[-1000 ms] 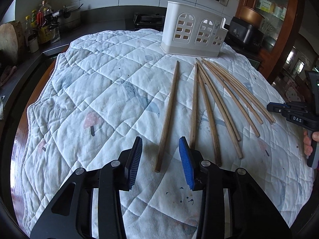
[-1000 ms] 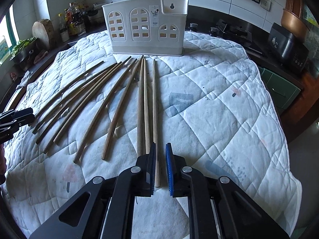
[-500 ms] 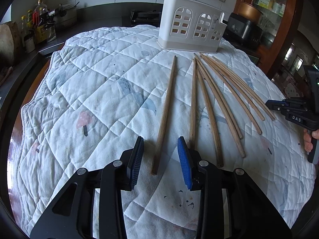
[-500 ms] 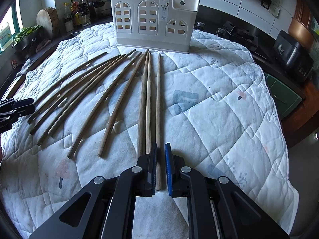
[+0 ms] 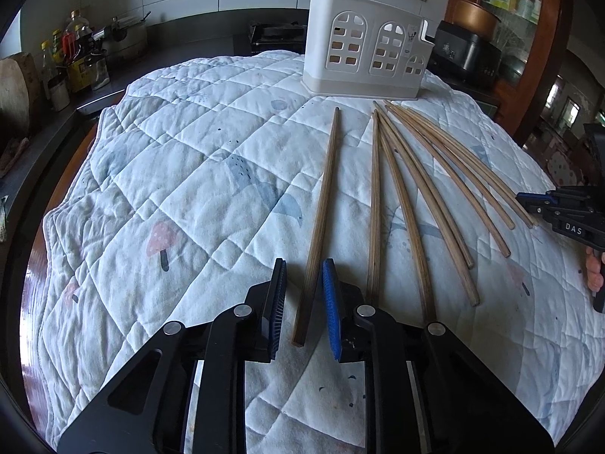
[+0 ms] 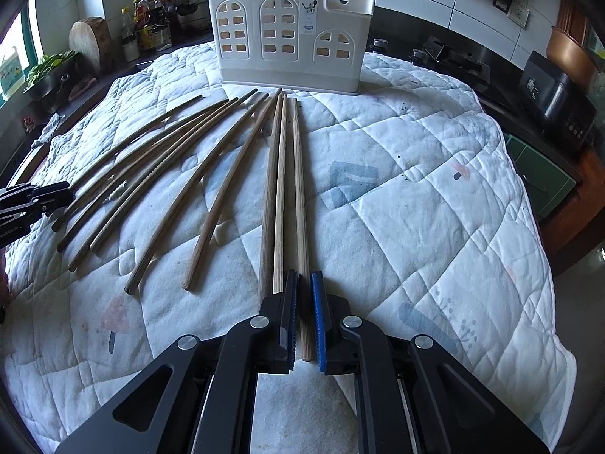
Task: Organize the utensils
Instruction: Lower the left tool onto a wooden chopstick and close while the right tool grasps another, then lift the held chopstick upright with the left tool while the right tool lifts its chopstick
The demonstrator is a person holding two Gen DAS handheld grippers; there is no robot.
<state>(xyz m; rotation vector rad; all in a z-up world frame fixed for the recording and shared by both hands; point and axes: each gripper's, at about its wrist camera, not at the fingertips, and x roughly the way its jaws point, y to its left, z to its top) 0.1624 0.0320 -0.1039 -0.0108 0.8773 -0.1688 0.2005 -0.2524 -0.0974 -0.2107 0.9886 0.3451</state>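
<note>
Reading the only legible writing first, the white letters "DAS" show on the side of the right gripper (image 5: 529, 204) where it enters at the edge of the left wrist view; the small printed sticker on the white plastic utensil caddy with arched cut-out windows (image 6: 291, 34) is too small to make out. That caddy stands upright at the far side of the bench, on a white quilted cloth with pale blue and pink prints (image 6: 416, 189). In front of it lie long brown wooden chopsticks, all flat on the cloth, their long axes running from the caddy toward the grippers and fanning apart at the near ends. The left gripper (image 5: 302, 302) straddles the near end of the leftmost wooden chopstick (image 5: 321, 204), which lies apart from the rest and points its far tip at the caddy; its jaws have just been closing, yet a gap shows on either side of the stick, so the blue pads do not press it. The right gripper is closed on the near end of the rightmost wooden chopstick (image 6: 298, 189), its pads tight against both sides; this stick points straight at the caddy, with two more wooden chopsticks (image 6: 276, 189) lying close alongside on its left. The remaining curved-looking wooden chopsticks (image 6: 151, 166) spread out between the two grippers.
</note>
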